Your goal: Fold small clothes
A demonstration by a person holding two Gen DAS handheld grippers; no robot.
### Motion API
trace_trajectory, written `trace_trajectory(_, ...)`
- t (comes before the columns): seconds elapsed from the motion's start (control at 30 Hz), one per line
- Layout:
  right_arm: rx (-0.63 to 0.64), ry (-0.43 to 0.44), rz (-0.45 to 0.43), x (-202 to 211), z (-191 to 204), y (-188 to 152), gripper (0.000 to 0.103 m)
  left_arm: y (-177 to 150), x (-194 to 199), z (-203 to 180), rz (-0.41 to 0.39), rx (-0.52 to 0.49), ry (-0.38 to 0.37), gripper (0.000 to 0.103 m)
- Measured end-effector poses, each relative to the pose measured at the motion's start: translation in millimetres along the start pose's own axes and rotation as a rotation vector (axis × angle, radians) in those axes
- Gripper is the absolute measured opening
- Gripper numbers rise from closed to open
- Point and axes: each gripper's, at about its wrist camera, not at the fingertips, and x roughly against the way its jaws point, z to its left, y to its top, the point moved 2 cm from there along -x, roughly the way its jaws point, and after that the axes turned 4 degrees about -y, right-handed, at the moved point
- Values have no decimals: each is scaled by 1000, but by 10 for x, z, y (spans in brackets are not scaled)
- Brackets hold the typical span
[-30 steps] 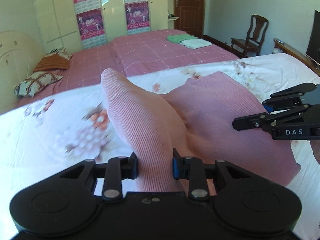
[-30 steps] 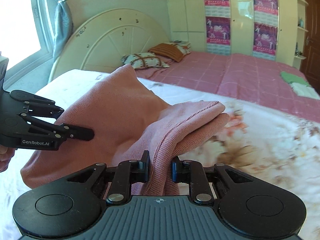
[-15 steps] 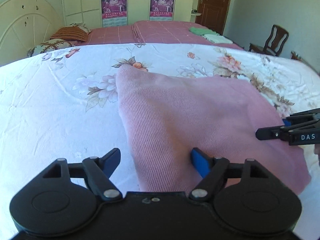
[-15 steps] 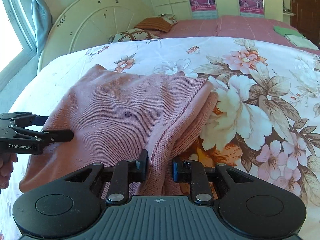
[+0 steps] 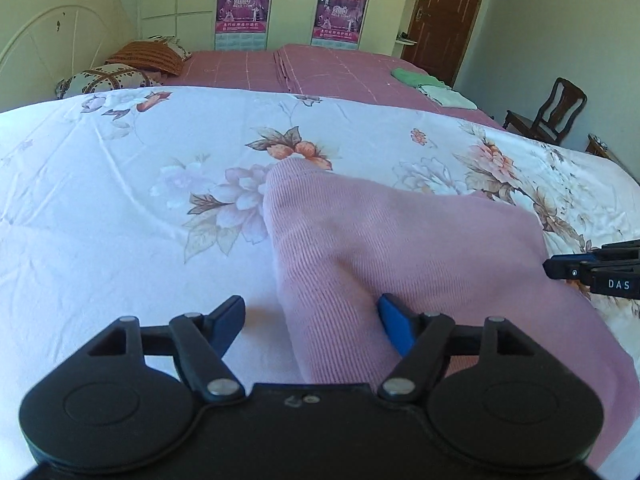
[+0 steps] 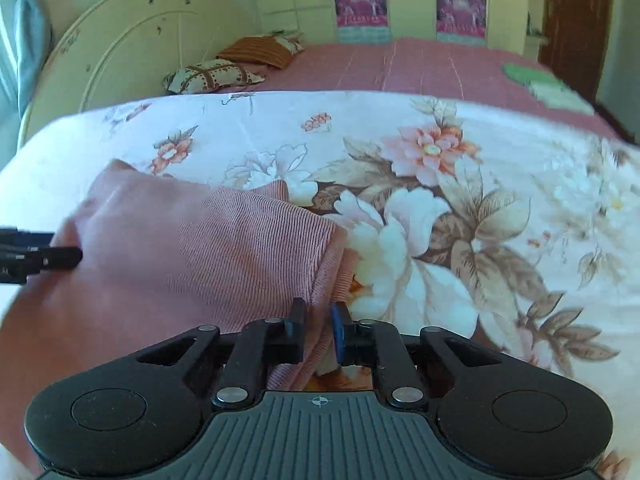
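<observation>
A pink ribbed knit garment (image 5: 400, 248) lies folded on the floral bedsheet (image 5: 120, 200). My left gripper (image 5: 312, 316) is open, its jaws spread wide on either side of the garment's near left edge, not gripping it. My right gripper (image 6: 318, 322) is shut on the garment's (image 6: 200, 248) right edge, with folded cloth pinched between the jaws. The right gripper's tip shows at the right edge of the left wrist view (image 5: 592, 270). The left gripper's tip shows at the left edge of the right wrist view (image 6: 44, 258).
A second bed with a pink checked cover (image 5: 320, 68) lies behind, with pillows (image 5: 116, 80) at its head and folded green and white clothes (image 5: 432, 88). A wooden chair (image 5: 552, 108) and a brown door (image 5: 444, 12) stand at the right.
My left gripper has opened and let go of the garment, which has come down flat on the sheet. My right gripper still holds its edge, now lower.
</observation>
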Motion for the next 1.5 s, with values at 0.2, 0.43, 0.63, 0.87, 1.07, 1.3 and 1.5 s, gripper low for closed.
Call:
trace_trajectory(0.2,31,-78,-19,246,22,-33,13,-147,503,-32,-67,0,-45,62)
trace_trajectory(0.43,145,66,-54,946,377,-491,13,-767,990,-108,-78,0,-34,62)
trace_trajectory(0.63,234,-31,-3,705,472,-730,36,-969,921,-91,-69,73,-26,66)
trace_trajectory(0.87,194,-106,-28,808,355,-718,36,-1089,1184,-290,-95,2,12,56)
trace_trajectory(1.07,213,-93,26,892,474,-1037,39,-1305,1058,-431,-38,-52,125,74)
trace_trajectory(1.3,66,-194,-43,1334,319,-1133,55,-1489,1657,-673,-123,-51,201,85)
trace_trajectory(1.5,-2,-76,-119,2348,442,-1674,65,-1877,2459,-1178,-213,-48,194,96)
